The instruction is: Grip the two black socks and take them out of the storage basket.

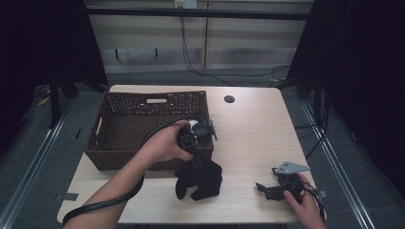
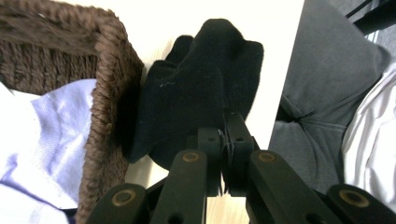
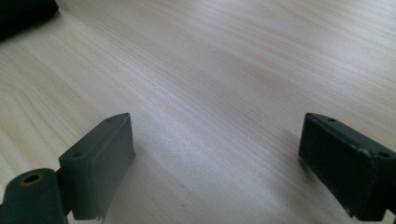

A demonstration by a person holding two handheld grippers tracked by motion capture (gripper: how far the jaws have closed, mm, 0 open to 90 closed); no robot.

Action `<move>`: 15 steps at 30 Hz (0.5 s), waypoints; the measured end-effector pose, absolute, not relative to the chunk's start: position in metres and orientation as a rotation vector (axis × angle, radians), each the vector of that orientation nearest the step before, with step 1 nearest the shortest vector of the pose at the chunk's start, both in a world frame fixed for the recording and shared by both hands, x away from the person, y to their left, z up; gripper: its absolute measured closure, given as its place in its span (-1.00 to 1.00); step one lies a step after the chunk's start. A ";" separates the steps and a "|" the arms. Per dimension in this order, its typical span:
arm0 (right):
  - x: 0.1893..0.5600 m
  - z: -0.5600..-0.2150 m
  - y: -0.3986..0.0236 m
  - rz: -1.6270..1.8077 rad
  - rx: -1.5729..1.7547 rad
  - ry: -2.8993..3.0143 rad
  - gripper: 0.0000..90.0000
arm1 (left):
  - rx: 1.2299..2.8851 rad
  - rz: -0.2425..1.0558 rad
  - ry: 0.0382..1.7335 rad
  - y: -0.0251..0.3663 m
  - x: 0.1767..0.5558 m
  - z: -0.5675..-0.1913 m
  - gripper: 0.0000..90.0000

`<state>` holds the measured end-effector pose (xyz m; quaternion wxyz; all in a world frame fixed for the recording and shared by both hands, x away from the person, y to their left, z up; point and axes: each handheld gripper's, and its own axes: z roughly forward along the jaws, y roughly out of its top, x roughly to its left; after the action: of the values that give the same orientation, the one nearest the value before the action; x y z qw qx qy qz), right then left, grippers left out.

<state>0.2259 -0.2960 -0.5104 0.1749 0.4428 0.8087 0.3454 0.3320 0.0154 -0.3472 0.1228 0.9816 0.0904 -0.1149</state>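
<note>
- While the left gripper [image 1: 193, 153] hangs at mid-frame in the high view, its fingers [image 2: 238, 135] are pinched on a black sock [image 1: 200, 179], gripping only a thin fold at the sock's top edge.
- Below the grip, the sock droops just outside the basket [image 1: 107, 143], and its lower end looks to rest on the table [image 1: 248, 129] at centre bottom of the high view.
- At the left of the left gripper view, the basket's woven corner [image 2: 109, 93] sits right beside the sock, with pale cloth [image 2: 56, 130] already inside.
- At the lower right of the high view, the right gripper [image 1: 267, 189] lies low over bare table with its fingers [image 3: 100, 158] spread wide and nothing between them.
- Risk one: the hold is on a small fold, so a quick lift or swing could let the knit slide out and drop the sock outside the basket.
- Risk two: the hanging part is close to the rim; a low carry to the left would drag it against the weave, where it may snag or end up draped over the wall.
- Risk three: the gripper itself could knock the rim and shove the basket if it moves across without rising first.
- The right gripper is well apart, so a clash between the two seems unlikely.
</note>
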 end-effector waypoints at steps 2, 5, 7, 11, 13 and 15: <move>0.226 -0.510 -0.296 0.979 1.253 2.292 -0.78 | 2.861 -0.341 0.273 0.015 0.334 -0.351 0.94; 0.226 -0.510 -0.296 0.979 1.255 2.291 -0.78 | 2.871 -0.333 0.297 0.016 0.335 -0.356 0.94; 0.226 -0.510 -0.296 0.979 1.253 2.292 -0.78 | 2.871 -0.331 0.297 0.018 0.337 -0.359 0.94; 0.226 -0.510 -0.296 0.979 1.253 2.292 -0.78 | 2.874 -0.318 0.322 0.020 0.337 -0.367 0.94; 0.226 -0.510 -0.296 0.979 1.253 2.292 -0.78 | 2.883 -0.311 0.326 0.021 0.336 -0.369 0.94; 0.226 -0.510 -0.296 0.979 1.253 2.292 -0.78 | 2.887 -0.301 0.329 0.022 0.335 -0.372 0.94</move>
<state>0.2259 -0.2960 -0.5104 0.1753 0.4423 0.8089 0.3455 0.3353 0.0217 -0.3723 0.1100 0.9823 0.1121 -0.1023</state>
